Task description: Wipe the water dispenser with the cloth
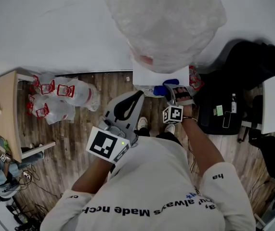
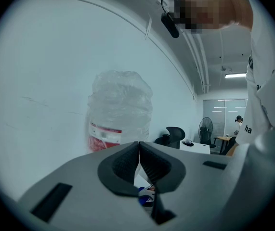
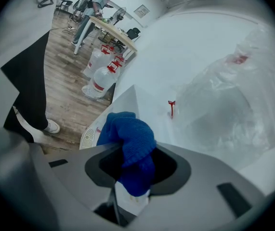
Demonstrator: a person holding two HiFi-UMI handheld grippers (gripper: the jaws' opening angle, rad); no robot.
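The soft blue knitted cloth (image 3: 130, 141), likely light and limp, is bunched and pinched mid-fold in the right gripper (image 3: 136, 166), close to the white water dispenser (image 3: 144, 107) below its plastic-wrapped bottle (image 3: 224, 100). The left gripper (image 2: 138, 163) is closed and empty.

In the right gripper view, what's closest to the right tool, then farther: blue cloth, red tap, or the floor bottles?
1. Blue cloth: pinched in the right tool.
2. Red tap: just ahead, on the dispenser.
3. Floor bottles: far back, upper left.
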